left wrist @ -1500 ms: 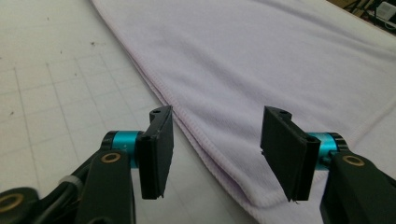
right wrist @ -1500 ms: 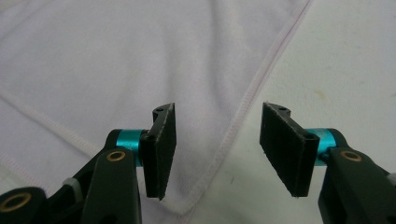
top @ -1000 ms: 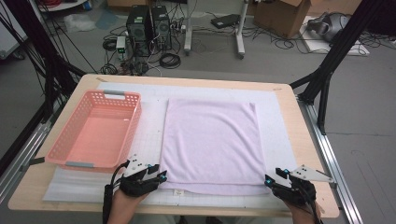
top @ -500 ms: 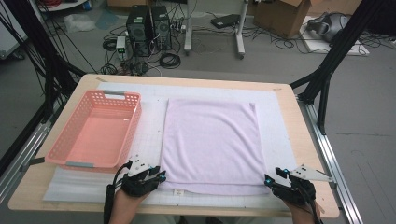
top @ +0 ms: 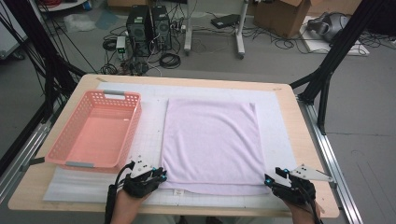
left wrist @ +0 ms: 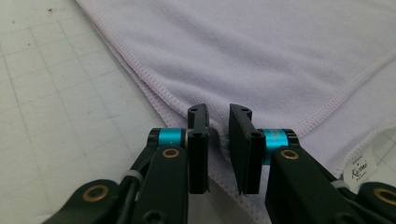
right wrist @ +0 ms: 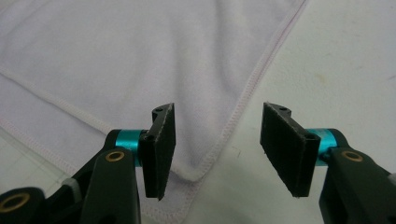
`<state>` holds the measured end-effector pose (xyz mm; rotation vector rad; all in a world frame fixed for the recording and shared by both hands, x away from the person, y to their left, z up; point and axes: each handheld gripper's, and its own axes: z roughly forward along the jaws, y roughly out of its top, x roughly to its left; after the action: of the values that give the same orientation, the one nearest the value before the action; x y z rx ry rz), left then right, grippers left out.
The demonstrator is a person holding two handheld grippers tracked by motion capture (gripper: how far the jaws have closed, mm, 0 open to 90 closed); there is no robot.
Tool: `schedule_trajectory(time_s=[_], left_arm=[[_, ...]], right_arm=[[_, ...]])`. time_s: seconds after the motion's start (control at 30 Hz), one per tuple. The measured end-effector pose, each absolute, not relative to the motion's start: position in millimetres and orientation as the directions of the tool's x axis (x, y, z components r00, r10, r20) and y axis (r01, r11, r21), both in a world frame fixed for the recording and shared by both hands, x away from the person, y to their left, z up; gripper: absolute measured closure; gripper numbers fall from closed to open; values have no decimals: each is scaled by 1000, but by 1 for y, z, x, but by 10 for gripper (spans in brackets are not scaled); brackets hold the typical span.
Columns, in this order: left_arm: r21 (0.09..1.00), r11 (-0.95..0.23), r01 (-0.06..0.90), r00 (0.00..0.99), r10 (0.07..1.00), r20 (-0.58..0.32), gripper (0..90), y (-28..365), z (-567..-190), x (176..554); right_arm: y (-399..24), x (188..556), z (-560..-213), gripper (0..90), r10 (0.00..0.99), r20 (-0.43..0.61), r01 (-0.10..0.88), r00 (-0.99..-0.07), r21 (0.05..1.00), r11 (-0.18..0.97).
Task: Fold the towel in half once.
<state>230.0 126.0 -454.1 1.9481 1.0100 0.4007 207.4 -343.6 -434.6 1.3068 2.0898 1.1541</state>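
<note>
Lilac terry towel lies flat mid-table, unfolded, beside the pink plastic basket. Left gripper, jaws just closing, seemingly pinches the near left corner; left gripper view shows the bunched hem. Right gripper stands spread around the near right corner, ungripped.

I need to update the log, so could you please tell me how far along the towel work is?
Early. The pale lilac terry towel lies flat on the white gridded mat. The left gripper has just been closing, with the towel's near-left corner bunched between its jaws. The right gripper stands open around the near-right corner, not yet gripping. Lifting or folding seems still to come; the pink plastic basket holds nothing.
</note>
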Motion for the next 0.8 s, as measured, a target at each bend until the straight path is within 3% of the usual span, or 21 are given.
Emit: schedule_trajectory(time_s=[0.23, 0.4, 0.6, 0.8], left_arm=[[825, -268, 498, 611, 784, -114, 864, 125, -454, 229], [831, -240, 503, 606, 783, -141, 867, 129, -451, 227], [840, -207, 501, 602, 781, -167, 867, 133, -448, 226], [848, -185, 497, 607, 772, -187, 868, 137, -447, 224]], right_arm=[[-344, 207, -434, 448, 880, 76, 533, -469, 818, 214], [-351, 204, -433, 590, 884, 94, 560, -458, 803, 204], [-346, 206, -438, 613, 870, 136, 597, -474, 776, 204], [-333, 208, -444, 688, 858, 89, 613, -507, 737, 286]])
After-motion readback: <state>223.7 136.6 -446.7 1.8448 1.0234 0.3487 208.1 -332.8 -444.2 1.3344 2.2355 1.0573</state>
